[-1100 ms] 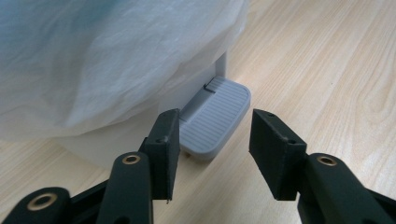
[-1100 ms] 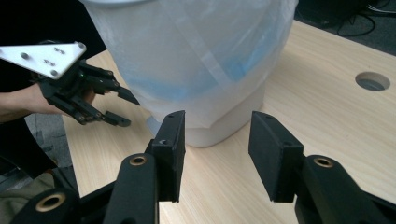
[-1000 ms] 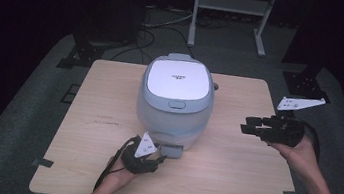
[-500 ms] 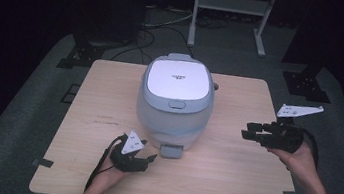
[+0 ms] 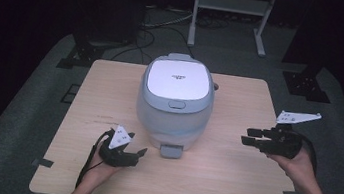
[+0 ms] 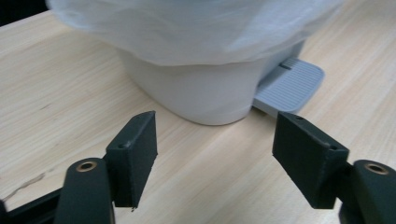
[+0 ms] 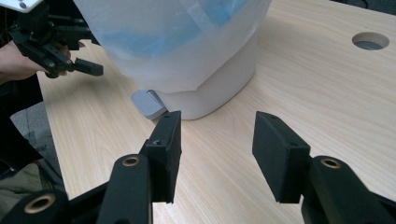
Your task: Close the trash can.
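My left gripper (image 5: 124,154) and right gripper (image 5: 267,141) flank the rice cooker (image 5: 175,100) mid-counter (image 5: 229,185), jaws wide apart, holding nothing. I judge its front tab (image 6: 289,86) worth a slow, square approach, since the body looks slippery.

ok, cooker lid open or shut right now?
Shut. In the high view the white lid lies flat on the rice cooker, no gap at the rim. Both grippers hover open, apart from it.

Your wooden table (image 5: 229,185) stands on grey carpet (image 5: 25,123), lit from above while the room beyond it falls into darkness. Behind the table, a pale metal stand (image 5: 230,6) rises, with cables (image 5: 162,20) on the floor to the stand's left.
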### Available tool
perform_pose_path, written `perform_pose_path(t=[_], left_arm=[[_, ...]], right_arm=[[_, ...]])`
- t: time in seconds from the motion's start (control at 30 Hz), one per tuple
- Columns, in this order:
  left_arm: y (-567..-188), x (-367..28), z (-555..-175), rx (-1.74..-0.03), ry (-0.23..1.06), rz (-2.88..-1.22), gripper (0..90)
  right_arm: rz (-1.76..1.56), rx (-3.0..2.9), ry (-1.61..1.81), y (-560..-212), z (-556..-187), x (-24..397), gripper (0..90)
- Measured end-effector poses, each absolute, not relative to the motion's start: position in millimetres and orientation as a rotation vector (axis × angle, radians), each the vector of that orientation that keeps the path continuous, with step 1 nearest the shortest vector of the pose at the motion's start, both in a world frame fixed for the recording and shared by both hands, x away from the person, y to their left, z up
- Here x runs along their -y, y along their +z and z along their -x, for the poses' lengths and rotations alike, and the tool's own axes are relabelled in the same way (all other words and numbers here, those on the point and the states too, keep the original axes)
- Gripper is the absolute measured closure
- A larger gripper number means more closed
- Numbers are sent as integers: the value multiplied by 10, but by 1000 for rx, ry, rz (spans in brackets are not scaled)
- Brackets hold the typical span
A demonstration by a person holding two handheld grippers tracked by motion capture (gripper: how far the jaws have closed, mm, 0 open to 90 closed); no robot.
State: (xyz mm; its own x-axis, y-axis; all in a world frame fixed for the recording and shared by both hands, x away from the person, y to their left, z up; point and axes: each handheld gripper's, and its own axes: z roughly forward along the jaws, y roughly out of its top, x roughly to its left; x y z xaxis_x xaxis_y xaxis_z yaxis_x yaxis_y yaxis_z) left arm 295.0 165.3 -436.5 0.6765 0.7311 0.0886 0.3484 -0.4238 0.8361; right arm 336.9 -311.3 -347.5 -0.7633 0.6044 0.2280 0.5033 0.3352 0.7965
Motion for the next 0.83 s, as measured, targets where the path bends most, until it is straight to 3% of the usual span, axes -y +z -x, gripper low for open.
perform_pose_path(t=[0.83], left_arm=[[-4486, -1988, -2944, -958, 605, -1992, 223]], right_arm=[[-1084, -2495, 1385, -3862, -3304, 3078, 433]])
